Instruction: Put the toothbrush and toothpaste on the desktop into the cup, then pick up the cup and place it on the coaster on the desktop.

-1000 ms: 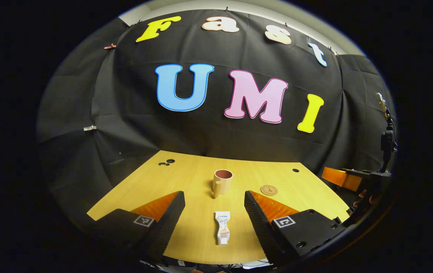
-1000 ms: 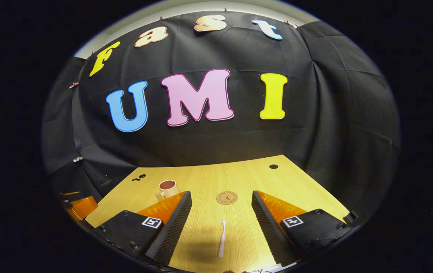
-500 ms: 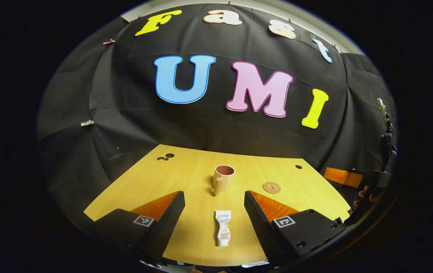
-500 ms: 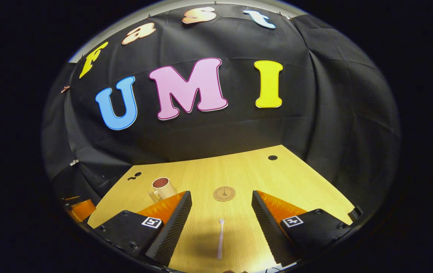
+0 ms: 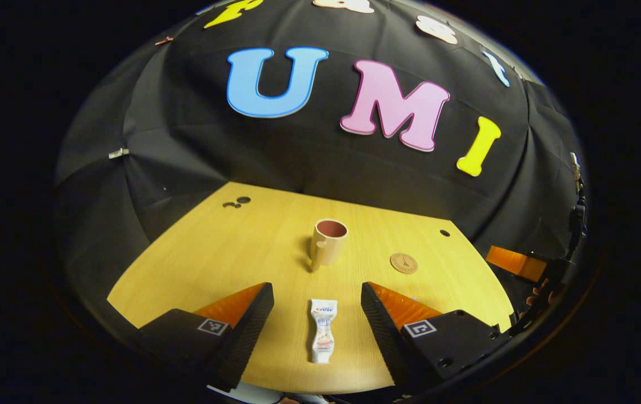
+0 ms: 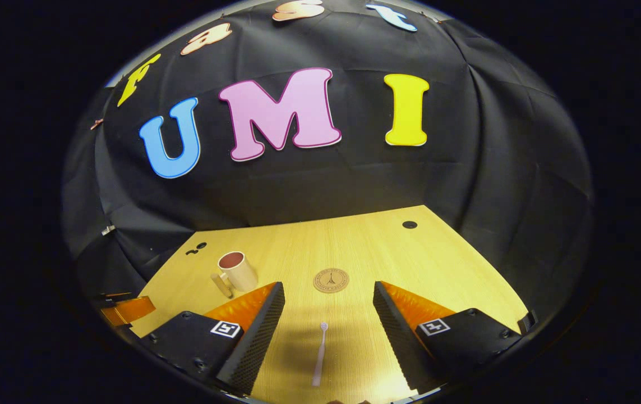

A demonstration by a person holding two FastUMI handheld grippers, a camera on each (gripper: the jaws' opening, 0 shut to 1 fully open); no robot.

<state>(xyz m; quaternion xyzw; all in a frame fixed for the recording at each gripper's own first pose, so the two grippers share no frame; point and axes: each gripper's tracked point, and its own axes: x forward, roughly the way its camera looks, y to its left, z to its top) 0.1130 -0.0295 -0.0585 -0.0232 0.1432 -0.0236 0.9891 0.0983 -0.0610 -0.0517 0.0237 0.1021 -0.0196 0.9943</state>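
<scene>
A white toothpaste tube (image 5: 322, 331) lies flat on the wooden desktop (image 5: 197, 264), lengthwise between the fingers of my open left gripper (image 5: 317, 292), which hovers above it. Farther off stands a beige cup (image 5: 328, 242) with a dark red inside, and a round brown coaster (image 5: 404, 263) lies to its right. In the right gripper view a pale toothbrush (image 6: 319, 352) lies on the desktop (image 6: 438, 264) between the fingers of my open right gripper (image 6: 328, 289). The coaster (image 6: 331, 280) lies straight ahead, the cup (image 6: 237, 271) to the left with its handle toward me.
Small dark holes mark the desktop at the far left (image 5: 236, 202) and far right (image 5: 444, 232). The black cloth wall rises behind the desk's far edge. The other gripper's finger (image 5: 513, 261) and a hand show at the right edge of the left gripper view.
Both grippers have tipped downward and come nearer the desk, so the wall slid up in both views. The toothpaste and the toothbrush sit a little nearer between the fingers. Nothing was grasped.
</scene>
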